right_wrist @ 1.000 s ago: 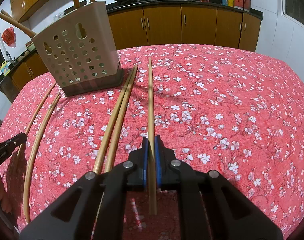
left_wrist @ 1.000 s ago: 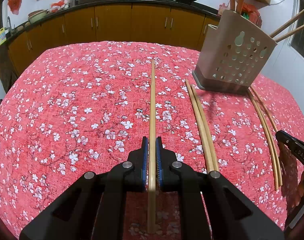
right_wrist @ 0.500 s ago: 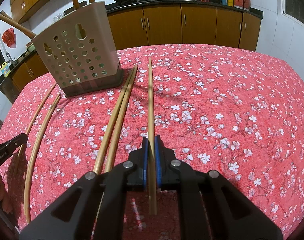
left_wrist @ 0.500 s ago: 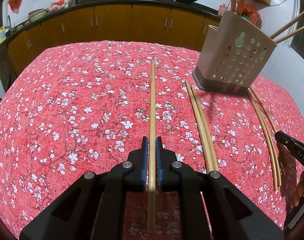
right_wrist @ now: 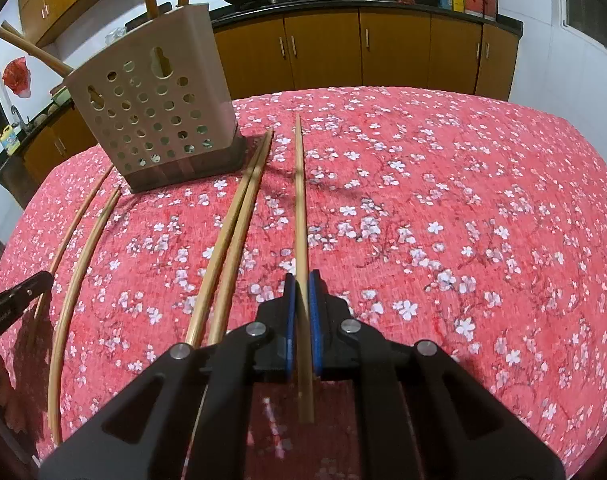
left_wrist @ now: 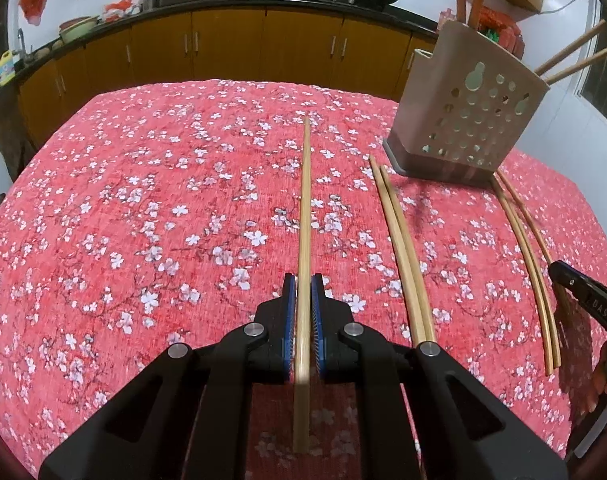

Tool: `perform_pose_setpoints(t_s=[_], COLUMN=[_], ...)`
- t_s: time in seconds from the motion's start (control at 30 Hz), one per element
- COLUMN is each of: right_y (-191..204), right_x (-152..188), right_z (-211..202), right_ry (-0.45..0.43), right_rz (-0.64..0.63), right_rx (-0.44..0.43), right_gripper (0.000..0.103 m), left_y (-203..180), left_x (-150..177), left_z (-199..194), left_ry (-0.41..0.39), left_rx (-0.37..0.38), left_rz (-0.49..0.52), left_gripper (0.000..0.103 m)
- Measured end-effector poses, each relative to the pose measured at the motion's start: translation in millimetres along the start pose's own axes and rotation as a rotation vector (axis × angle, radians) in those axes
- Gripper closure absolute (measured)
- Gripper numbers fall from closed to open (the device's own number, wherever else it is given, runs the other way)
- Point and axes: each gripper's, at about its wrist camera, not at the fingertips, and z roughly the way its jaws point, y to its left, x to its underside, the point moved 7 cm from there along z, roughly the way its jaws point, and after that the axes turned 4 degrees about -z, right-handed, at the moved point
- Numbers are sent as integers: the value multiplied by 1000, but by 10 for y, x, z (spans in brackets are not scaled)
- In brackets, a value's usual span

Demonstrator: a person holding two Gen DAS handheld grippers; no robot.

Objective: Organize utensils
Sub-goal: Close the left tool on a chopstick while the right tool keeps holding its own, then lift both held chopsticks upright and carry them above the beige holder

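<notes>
My left gripper is shut on a bamboo chopstick that points forward over the red floral tablecloth. My right gripper is shut on another bamboo chopstick. A beige perforated utensil holder with several wooden utensils in it stands at the far right in the left wrist view, and at the far left in the right wrist view. A pair of chopsticks lies on the cloth between the grippers; it also shows in the right wrist view. Two more chopsticks lie beyond it.
The table is covered by a red cloth with white blossoms. Brown kitchen cabinets with woks and bottles on the counter run along the back. The other gripper's tip shows at each view's edge.
</notes>
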Motion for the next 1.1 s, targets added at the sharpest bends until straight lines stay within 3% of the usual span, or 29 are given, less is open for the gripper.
perform_pose_setpoints(t_s=[0.17,0.3,0.47,0.63,0.9,1.1], right_y=[-11,-21,-36,-28,-26,-31], right_x=[-12,-119,-382,-558,-588,-720], right_z=[-22,-326,-833,-1130,-1209,-1438], right_ry=[-5,-91,-235,-319,-345,-414], right_rz=[-1,20,21,15,18,17], right_rx=[7,-9,-9,-13,-26,-32], right_gripper=[96,96,96,96,96,96], left_y=[-12,-48,-79,-96,-103,-65], left_x=[2,3,-193,-467,-637,-717], left_z=[4,-101,-477,-824,-1058,-1203], left_ry=[0,-5,-99,-195,-246,-283], left_rx=[-24,-9,22,73,120,124], left_rz=[35,35,36,20,-20,-21], left_gripper=[95,95,95,95,95,95])
